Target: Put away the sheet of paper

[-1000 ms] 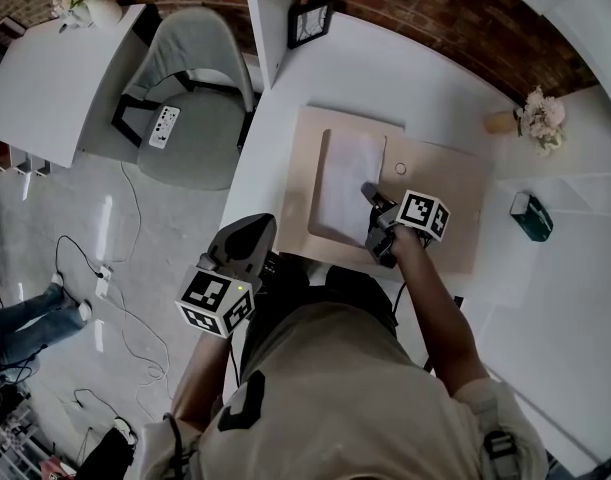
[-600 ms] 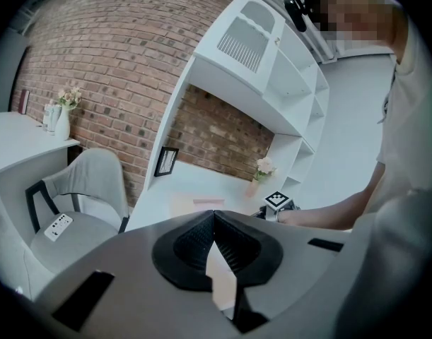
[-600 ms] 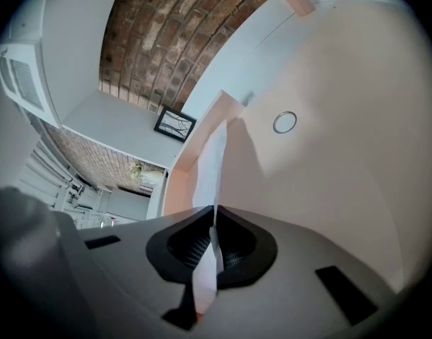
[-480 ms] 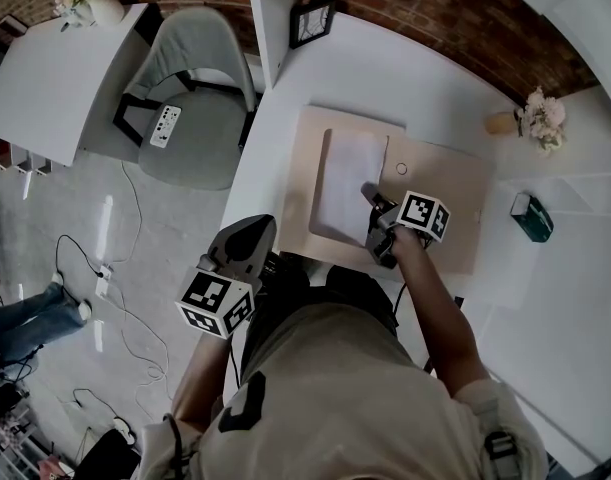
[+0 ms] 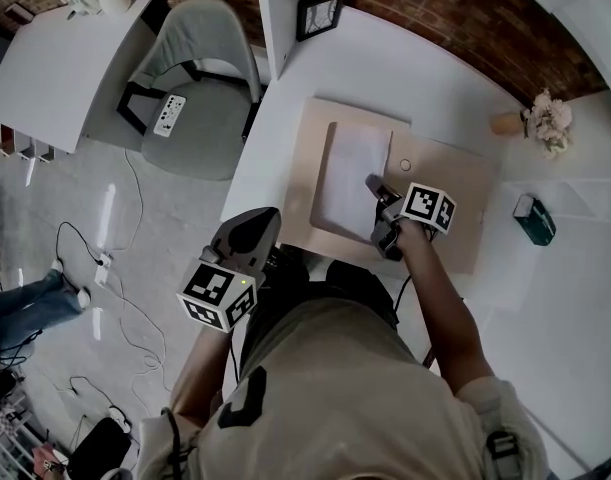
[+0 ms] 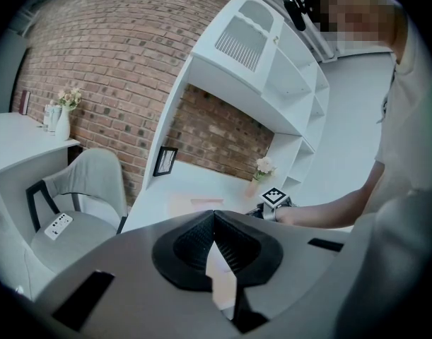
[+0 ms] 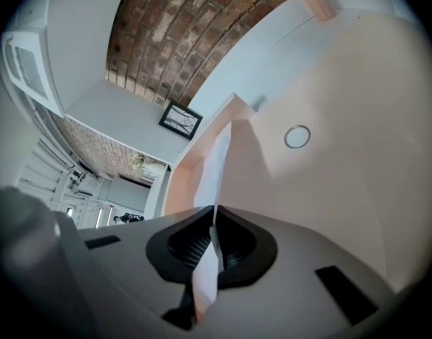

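Observation:
A white sheet of paper [image 5: 347,173] lies on a pale wooden board [image 5: 455,203] on the white desk. My right gripper [image 5: 375,186] is at the sheet's right edge, shut on it. In the right gripper view the paper [image 7: 220,157] runs edge-on from between the jaws of the right gripper [image 7: 214,221] out over the board [image 7: 329,189]. My left gripper [image 5: 257,224] hangs off the desk's near edge, beside the person's body. In the left gripper view the left gripper [image 6: 214,221] has its jaws touching at the tips with nothing held.
A small ring [image 5: 404,165] lies on the board beside the sheet. A picture frame [image 5: 318,15] and a shelf upright [image 5: 282,18] stand at the desk's back, a vase of flowers [image 5: 545,120] and a green box [image 5: 533,218] to the right. A grey chair [image 5: 200,88] stands left.
The head view has shifted slightly. Both grippers keep their places relative to the desk, and the right one stays shut on the sheet's edge.

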Demonstrator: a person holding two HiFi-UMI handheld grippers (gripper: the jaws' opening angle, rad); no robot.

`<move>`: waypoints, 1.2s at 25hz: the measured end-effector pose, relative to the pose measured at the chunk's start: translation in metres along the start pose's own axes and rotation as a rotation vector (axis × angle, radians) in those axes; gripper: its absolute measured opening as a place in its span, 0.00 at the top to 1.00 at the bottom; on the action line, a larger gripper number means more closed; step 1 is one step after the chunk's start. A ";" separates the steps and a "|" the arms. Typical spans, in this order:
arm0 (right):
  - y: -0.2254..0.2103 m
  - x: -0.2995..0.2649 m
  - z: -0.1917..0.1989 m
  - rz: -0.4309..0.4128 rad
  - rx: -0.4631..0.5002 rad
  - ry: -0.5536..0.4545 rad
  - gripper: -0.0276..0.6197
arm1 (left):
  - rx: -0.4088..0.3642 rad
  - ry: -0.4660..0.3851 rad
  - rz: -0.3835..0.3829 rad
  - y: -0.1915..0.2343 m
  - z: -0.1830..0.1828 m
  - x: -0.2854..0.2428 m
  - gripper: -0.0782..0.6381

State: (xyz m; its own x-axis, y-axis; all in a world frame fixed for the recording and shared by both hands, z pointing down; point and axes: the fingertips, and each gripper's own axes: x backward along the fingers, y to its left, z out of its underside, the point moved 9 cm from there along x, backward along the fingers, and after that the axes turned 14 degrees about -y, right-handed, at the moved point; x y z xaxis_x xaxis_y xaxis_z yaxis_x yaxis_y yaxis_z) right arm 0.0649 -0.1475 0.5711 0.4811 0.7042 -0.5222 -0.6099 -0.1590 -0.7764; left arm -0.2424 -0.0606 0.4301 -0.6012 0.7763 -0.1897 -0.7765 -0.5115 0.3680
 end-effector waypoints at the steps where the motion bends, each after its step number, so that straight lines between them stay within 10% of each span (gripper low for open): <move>1: 0.000 0.000 0.000 0.000 0.002 0.003 0.91 | 0.001 0.000 -0.001 0.000 0.000 0.000 0.87; 30: 0.003 -0.004 0.001 -0.004 0.041 0.006 0.91 | 0.003 -0.009 -0.012 0.000 -0.002 0.001 0.87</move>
State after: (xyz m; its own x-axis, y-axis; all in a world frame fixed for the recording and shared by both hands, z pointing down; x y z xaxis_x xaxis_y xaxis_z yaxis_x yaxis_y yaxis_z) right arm 0.0608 -0.1500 0.5714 0.4874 0.7005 -0.5213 -0.6330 -0.1278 -0.7636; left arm -0.2434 -0.0609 0.4283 -0.5902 0.7855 -0.1863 -0.7831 -0.5010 0.3685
